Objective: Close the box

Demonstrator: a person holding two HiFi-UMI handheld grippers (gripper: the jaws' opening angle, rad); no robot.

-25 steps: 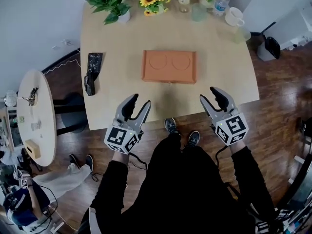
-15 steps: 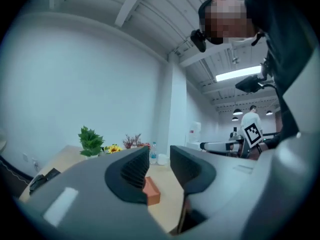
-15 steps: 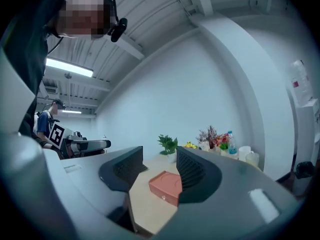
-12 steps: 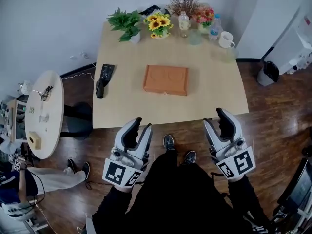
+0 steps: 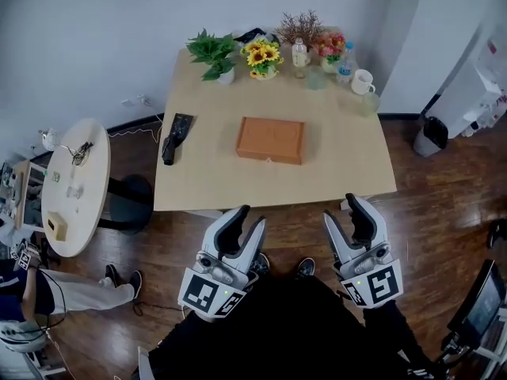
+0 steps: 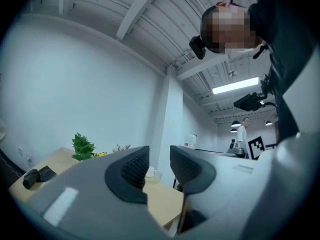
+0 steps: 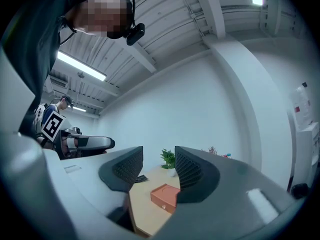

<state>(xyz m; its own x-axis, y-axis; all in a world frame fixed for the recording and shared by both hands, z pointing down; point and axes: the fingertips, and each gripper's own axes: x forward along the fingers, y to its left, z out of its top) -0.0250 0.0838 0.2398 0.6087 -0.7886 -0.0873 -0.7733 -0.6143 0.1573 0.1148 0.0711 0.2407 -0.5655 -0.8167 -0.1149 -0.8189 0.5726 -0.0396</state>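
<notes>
Plain white wall at the back, dark wooden plank floor all around. Pale wooden rectangular table set close against that wall, small round pale side table off to its left. Overhead, white beamed ceiling, long strip light glowing.

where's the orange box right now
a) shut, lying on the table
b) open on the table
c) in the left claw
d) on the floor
a: the box lies flat with its lid down near the middle of the table.
</notes>
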